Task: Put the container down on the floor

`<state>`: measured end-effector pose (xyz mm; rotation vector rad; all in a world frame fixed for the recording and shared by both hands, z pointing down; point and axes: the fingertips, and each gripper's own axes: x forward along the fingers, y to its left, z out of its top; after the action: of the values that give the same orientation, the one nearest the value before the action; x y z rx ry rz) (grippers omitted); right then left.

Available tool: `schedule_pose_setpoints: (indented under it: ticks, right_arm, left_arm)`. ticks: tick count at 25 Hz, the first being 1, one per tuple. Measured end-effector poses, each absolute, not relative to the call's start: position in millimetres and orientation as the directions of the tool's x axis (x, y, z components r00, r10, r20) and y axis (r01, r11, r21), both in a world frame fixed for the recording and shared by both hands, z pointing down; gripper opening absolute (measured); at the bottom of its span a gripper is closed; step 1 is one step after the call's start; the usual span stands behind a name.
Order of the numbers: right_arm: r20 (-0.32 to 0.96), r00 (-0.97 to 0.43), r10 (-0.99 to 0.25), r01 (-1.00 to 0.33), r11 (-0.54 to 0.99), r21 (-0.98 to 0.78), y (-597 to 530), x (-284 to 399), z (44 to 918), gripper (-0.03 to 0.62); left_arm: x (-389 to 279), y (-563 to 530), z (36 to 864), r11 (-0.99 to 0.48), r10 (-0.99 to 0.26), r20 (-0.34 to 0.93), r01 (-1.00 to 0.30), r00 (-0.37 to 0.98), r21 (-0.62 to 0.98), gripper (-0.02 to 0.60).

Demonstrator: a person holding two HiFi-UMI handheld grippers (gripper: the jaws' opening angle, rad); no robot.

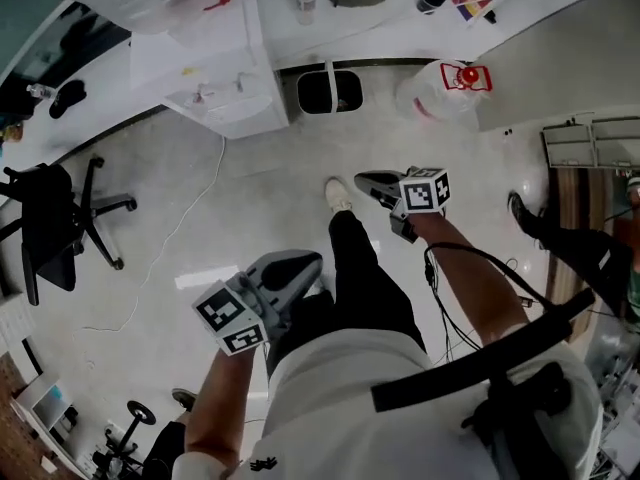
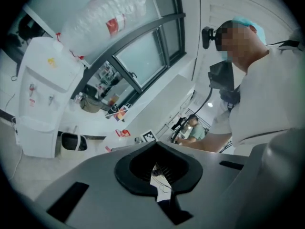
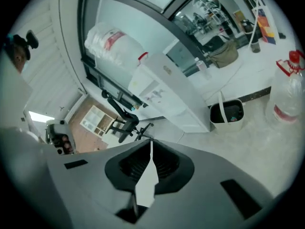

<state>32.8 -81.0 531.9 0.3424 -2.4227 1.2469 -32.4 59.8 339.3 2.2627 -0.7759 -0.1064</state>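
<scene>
In the head view, the person stands on a pale glossy floor (image 1: pixel 200 228) with a gripper in each hand. The left gripper (image 1: pixel 312 261) sits low and left of centre, its marker cube nearest the camera. The right gripper (image 1: pixel 366 180) is held right of centre, its tips pointing toward the frame's left. The container (image 1: pixel 438 93), a big clear water jug with a red cap and handle, stands on the floor in the upper right, against the base of the white counter (image 1: pixel 380 23), well apart from both grippers. Just left of it is a white waste bin (image 1: pixel 328 90), and further left a white water dispenser (image 1: pixel 222 73). A black office chair (image 1: pixel 55 223) fills the left edge. In the left gripper view, the left gripper (image 2: pixel 155 149) has its jaws together with only a thin slit along the seam and nothing between them. Beyond them the container (image 2: pixel 122 133) shows small, left of centre, with the waste bin (image 2: pixel 72 142) and water dispenser (image 2: pixel 40 94) at far left. In the right gripper view, the right gripper (image 3: pixel 151 143) is likewise drawn together at the tips, holding nothing. The container (image 3: pixel 288 97) stands at the right edge on the floor, with the waste bin (image 3: pixel 227 113) just left of it.
</scene>
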Motion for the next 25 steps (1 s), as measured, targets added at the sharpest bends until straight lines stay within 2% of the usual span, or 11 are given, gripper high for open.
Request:
schedule_pose_setpoints:
  ticks: [3, 14, 25]
  right_arm:
    - [0.439, -0.898, -0.033, -0.359, 0.631, -0.688, -41, 27, 486, 0.023]
    - [0.334, -0.94, -0.065, -0.27, 0.739, -0.617, 87, -1, 350, 0.018]
    - [0.277, -0.961, 0.019, -0.153, 0.795, -0.587, 182, -15, 274, 0.017]
  left_arm:
    - [-40, 85, 320, -0.533, -0.583, 0.15, -0.515, 0.799, 0.671, 0.009]
    - [-43, 167, 258, -0.609, -0.593, 0.123, -0.543, 0.796, 0.579, 0.009]
    - [-43, 216, 230, -0.613, -0.596, 0.144, -0.563, 0.79, 0.554, 0.009]
